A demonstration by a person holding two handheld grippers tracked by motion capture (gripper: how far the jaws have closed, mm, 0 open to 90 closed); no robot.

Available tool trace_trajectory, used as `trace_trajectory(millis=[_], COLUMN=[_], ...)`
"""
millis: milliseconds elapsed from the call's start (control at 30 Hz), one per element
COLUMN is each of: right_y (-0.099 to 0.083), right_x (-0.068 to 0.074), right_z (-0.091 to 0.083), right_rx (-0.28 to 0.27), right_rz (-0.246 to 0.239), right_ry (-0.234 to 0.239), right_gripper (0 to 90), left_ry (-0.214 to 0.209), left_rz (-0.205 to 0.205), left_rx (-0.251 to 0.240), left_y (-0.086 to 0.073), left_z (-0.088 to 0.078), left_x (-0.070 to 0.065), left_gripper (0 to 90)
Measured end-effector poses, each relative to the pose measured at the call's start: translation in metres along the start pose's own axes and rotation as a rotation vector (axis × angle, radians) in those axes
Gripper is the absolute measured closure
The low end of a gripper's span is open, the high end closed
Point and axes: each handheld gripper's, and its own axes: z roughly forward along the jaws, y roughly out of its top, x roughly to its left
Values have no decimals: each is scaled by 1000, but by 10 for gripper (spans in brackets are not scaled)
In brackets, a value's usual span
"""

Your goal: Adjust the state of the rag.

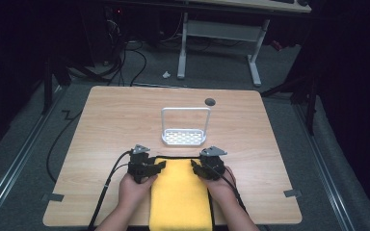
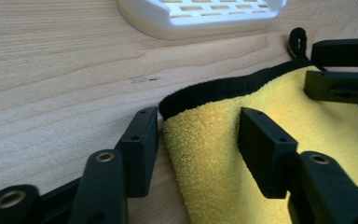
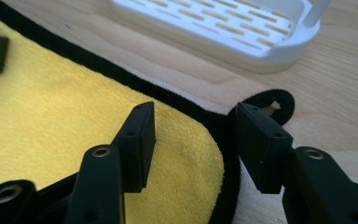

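Both grippers spread at the far corners of the yellow towel.

We see the yellow towel (image 1: 180, 192) flat on the tabletop (image 1: 106, 125), near edge, its black trim facing the white rack (image 1: 184, 127) just beyond. Left gripper (image 2: 198, 140): jaws released, straddling the far left corner. Right gripper (image 3: 196, 140): jaws released, straddling the far right corner by the black hang loop (image 3: 279, 100). Neither yet pinches the cloth.

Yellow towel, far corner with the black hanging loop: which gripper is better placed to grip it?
Probably right. The right gripper, open, straddles the yellow towel corner beside the black loop; the left gripper sits at the opposite corner.
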Motion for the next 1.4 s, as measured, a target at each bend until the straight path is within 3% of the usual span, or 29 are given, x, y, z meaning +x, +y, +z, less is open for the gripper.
trace_trajectory(millis=[200,467,800,1100,1400], right_y=[-2,-4,-6,-3,0], right_x=[-3,4,6,9,9], right_z=[2,-1,-2,-14,-36], right_rx=[27,21,5,-63,-166], right_rz=[34,28,30,33,32], right_ry=[34,69,83,74,53], right_gripper=[494,722,788,789,788], left_ry=[-9,-17,-24,8,-14], left_rz=[16,30,42,83,86], left_rx=[4,-7,-16,-85,-173], left_y=[-3,-9,-10,-6,2], left_z=[-1,-3,-3,-12,-27], left_x=[1,1,-1,-11,-20], left_gripper=[573,677,794,819,822])
